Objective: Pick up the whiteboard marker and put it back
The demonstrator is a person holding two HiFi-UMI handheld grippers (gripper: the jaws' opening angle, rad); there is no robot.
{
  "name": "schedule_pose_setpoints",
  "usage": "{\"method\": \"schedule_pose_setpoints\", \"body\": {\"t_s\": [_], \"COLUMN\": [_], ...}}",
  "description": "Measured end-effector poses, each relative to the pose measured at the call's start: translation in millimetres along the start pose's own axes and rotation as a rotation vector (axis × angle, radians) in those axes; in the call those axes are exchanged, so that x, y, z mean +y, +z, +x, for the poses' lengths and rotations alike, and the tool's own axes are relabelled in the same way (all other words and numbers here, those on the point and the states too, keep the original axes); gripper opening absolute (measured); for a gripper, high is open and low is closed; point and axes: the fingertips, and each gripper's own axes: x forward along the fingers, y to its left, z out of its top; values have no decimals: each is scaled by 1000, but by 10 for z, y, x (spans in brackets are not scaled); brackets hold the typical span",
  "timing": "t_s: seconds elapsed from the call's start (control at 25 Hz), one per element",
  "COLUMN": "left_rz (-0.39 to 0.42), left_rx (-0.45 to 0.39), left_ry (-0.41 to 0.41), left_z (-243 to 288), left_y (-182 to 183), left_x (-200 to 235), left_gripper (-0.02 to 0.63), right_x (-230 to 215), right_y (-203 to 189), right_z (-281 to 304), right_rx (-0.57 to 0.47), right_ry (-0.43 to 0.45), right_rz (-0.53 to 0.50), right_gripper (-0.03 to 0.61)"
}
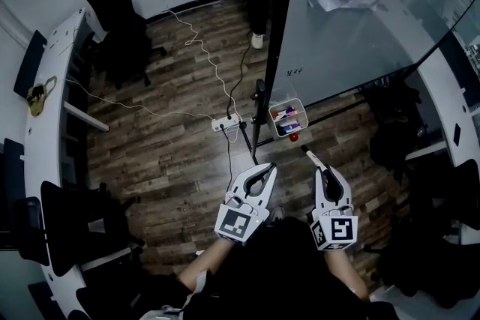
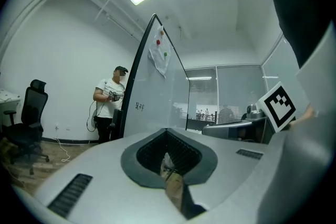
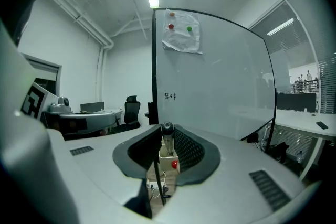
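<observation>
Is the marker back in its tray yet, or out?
Out. The marker is clamped in the right claw, and its tip stops short of the tray, not inside it.

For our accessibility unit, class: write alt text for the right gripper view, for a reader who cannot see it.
The right gripper is shut on a marker that points ahead toward a tall whiteboard. A small tray shows between the jaws, beneath the marker. A paper hangs near the board's top.
</observation>
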Motion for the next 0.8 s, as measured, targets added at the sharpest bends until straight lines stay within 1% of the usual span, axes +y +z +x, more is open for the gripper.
{"method": "schedule_pose_setpoints", "body": {"t_s": [0.12,0.32,0.8], "left_rz": [11,3,-18], "left_rx": [-14,-28,-21], "left_ry": [-10,-25,-25], "left_z": [-12,-5,183], "left_y": [45,48,35], "left_x": [17,32,176], "left_gripper": [8,8,8], "right_x": [37,102,27], "right_y": [24,41,20], "right_z": [8,30,240], "right_rx": [1,-5,6], "right_ry": [-21,-25,-20], "right_rz": [5,-3,3], "right_gripper": [84,84,84]}}
